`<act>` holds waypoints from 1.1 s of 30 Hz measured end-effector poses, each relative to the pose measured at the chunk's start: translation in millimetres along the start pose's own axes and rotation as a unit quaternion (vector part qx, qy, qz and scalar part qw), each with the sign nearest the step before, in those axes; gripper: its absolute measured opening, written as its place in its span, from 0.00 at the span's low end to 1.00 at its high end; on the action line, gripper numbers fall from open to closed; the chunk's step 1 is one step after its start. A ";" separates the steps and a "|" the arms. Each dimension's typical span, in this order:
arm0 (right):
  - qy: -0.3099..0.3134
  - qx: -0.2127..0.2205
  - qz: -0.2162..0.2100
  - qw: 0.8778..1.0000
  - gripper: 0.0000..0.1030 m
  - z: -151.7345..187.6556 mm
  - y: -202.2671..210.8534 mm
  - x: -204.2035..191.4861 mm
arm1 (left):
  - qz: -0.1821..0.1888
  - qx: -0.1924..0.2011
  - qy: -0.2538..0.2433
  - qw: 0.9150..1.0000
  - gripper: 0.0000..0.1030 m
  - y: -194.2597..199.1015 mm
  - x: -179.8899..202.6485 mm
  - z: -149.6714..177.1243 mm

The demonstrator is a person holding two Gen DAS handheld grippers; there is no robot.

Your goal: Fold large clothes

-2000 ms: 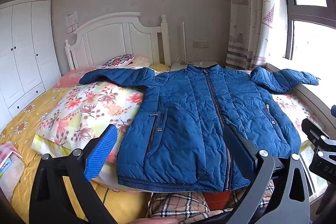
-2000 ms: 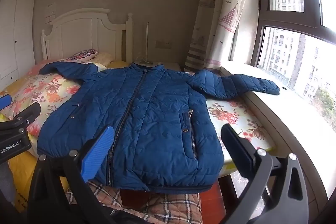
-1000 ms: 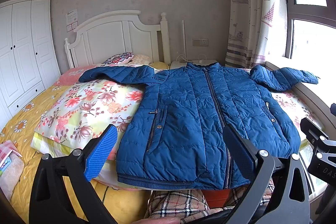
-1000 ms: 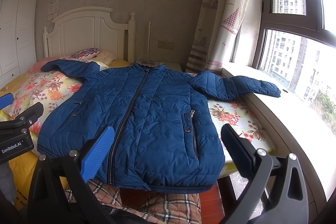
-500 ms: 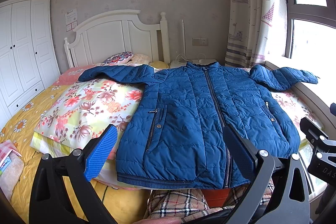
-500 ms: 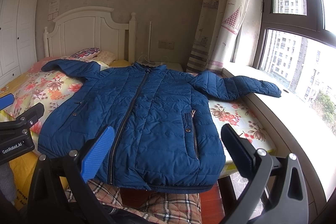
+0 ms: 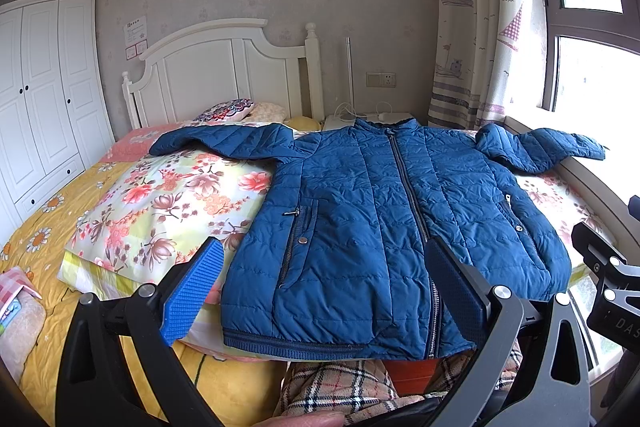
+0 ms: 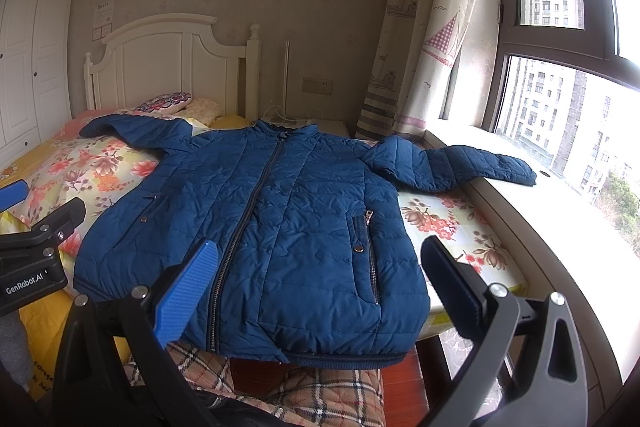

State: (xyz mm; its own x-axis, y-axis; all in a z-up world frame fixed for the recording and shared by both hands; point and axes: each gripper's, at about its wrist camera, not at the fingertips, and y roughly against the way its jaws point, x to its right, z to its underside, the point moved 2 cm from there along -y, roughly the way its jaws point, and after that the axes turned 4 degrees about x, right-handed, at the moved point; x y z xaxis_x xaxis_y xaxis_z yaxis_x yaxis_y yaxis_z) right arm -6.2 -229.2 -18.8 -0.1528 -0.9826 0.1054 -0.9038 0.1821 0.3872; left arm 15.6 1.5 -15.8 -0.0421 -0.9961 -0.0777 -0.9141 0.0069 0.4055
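Bedroom with a white headboard [image 7: 224, 67] and a window [image 8: 560, 75] off to my right; the blue jacket [image 7: 380, 219] lies flat, zipped, front up on the flowery bedding [image 7: 168, 211] straight ahead of both tools, sleeves spread out to either side. Looks puffy, light, soft and a bit slick, so I'd pinch a sleeve cuff or the ribbed hem, not the smooth middle. Left gripper [image 7: 324, 287] and right gripper [image 8: 320, 287] both hover level just short of the hem, wide open, holding nothing.
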 end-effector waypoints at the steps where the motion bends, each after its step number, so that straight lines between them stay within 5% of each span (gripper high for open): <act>1: 0.000 0.000 0.000 1.000 0.98 0.3 -0.1 -0.1 | 0.000 0.000 0.000 1.000 0.96 0.0 0.1 0.6; 33: 0.001 -0.001 -0.003 1.000 0.98 -1.1 5.0 -7.2 | 0.001 -0.002 0.000 1.000 0.96 -0.2 0.4 0.7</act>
State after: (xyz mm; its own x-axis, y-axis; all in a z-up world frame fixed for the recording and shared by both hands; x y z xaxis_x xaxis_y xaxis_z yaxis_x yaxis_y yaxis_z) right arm -9.2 -221.2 -16.6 -0.1468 -0.9836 0.1043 -0.9040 0.1762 0.3896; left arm 15.5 1.2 -16.5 -0.0429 -0.9961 -0.0768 -0.9128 0.0078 0.4084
